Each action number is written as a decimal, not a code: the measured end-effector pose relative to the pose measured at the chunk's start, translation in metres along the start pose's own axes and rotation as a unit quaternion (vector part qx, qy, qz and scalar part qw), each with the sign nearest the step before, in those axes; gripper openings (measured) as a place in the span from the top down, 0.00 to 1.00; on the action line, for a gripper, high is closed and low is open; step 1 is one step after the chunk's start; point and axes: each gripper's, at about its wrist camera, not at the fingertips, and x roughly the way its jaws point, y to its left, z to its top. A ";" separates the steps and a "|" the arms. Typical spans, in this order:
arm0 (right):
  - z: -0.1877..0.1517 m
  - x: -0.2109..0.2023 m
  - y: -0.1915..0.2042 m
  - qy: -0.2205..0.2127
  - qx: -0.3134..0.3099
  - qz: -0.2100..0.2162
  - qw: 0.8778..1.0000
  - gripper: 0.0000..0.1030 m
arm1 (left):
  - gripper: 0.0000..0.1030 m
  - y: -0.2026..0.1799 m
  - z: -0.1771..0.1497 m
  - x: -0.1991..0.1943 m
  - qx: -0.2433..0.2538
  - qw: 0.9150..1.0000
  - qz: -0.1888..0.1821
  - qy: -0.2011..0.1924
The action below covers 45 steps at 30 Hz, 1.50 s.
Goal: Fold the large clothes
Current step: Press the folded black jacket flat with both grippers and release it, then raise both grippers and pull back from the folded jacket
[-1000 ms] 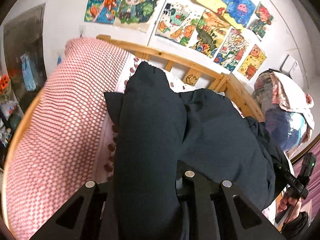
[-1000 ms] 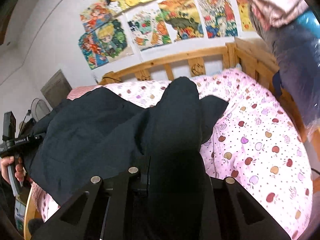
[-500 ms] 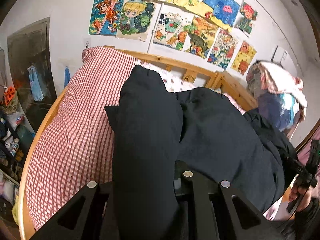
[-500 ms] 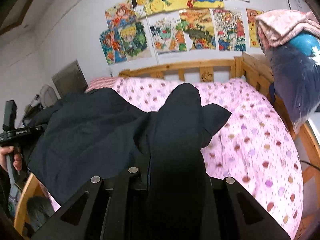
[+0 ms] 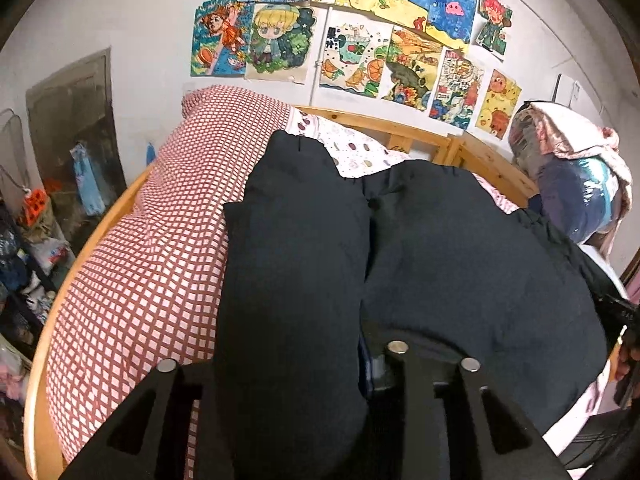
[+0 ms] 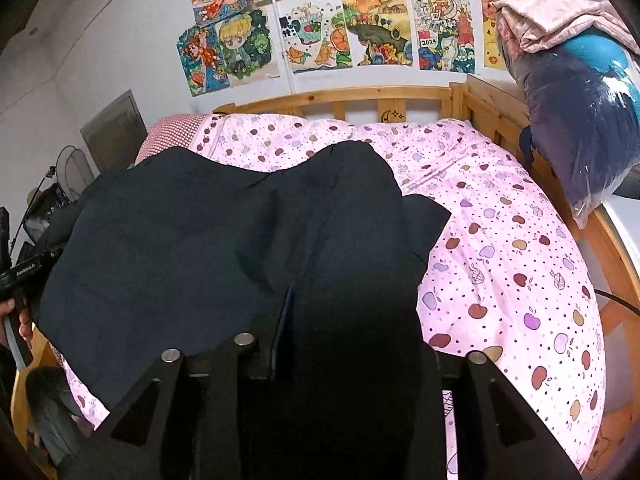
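**Dark garment held up over the bed by both grippers**

The left gripper (image 5: 316,392) has its fingers buried in folds of the dark navy garment (image 5: 460,264), clamped on one edge of it, though the cloth drapes right over the fingertips so the exact gap is hidden. The right gripper (image 6: 320,380) is the same story: closed on the other edge, cloth spilling forward over it. In the right wrist view the left gripper's handle and the hand (image 6: 18,316) holding it show at the far left edge.

Between the two, the garment (image 6: 160,248) hangs spread out above the bed, a flap of it poking forward from each grip. Under it lies the pink apple-print quilt (image 6: 512,264), with a red-checked blanket (image 5: 160,248) along the left side. The wooden bed frame (image 6: 360,98) runs behind, below a row of bright children's drawings (image 5: 360,56) on the wall. A plastic-wrapped bundle (image 6: 576,120) topped with a pink cloth sits at the right corner.
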 end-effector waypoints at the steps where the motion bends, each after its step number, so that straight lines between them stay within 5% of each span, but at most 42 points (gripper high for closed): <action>1: 0.000 0.001 -0.001 0.002 0.000 -0.003 1.000 0.65 | 0.64 -0.001 -0.001 0.000 -0.001 1.000 0.004 -0.001; 3: 0.000 0.003 0.000 0.006 -0.006 -0.013 1.000 0.60 | 0.55 0.000 -0.002 0.000 -0.006 1.000 0.012 -0.003; 7: -0.002 0.006 0.007 0.014 -0.019 -0.034 0.999 0.51 | 0.19 0.007 -0.003 -0.006 -0.021 0.999 0.036 -0.020; 11: -0.001 0.004 0.006 0.014 -0.016 -0.037 0.999 0.44 | 0.14 0.010 -0.006 -0.012 -0.023 0.999 0.038 -0.032; 16: 0.000 -0.006 0.000 0.016 0.006 0.010 1.000 0.08 | 0.06 0.004 -0.012 -0.022 -0.016 0.998 0.041 -0.047; 19: -0.002 -0.014 -0.003 0.001 0.012 0.009 1.000 0.07 | 0.03 -0.001 -0.017 -0.030 -0.018 0.997 0.044 -0.055; 25: -0.007 -0.043 0.015 -0.079 -0.037 -0.081 0.993 0.06 | 0.01 -0.009 -0.022 -0.045 -0.021 0.996 0.054 -0.062; 29: -0.011 -0.063 0.032 -0.131 -0.058 -0.101 0.984 0.06 | 0.00 -0.017 -0.027 -0.058 -0.013 0.995 0.066 -0.075; 45: -0.038 -0.103 0.073 -0.212 -0.078 -0.041 0.973 0.06 | 0.00 -0.065 -0.049 -0.114 0.031 0.993 0.039 -0.106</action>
